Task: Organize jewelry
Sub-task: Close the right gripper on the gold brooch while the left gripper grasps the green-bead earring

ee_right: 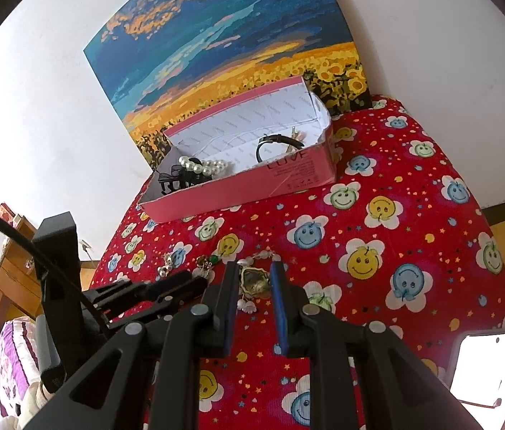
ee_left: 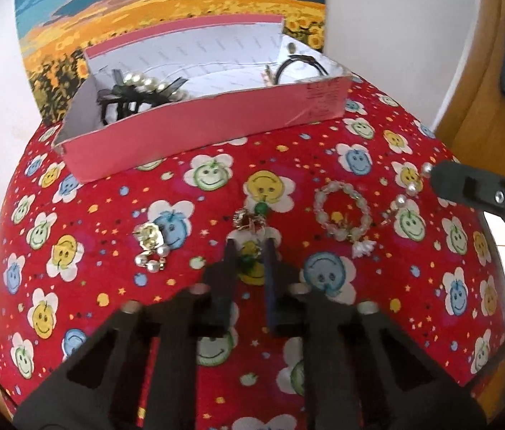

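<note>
A red cloth (ee_right: 413, 236) printed with smiley-face flowers is spread over the surface. Behind it, a painting (ee_right: 223, 50) of a sunflower field under a blue sky is leaned against the white wall (ee_right: 37, 114). A wooden cabinet (ee_right: 1, 286) is seen at the left, and purple-and-white bedding (ee_right: 12, 358) below it.

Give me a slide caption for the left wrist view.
Left hand-held gripper shut on a green-beaded trinket; pink box behind.
</note>
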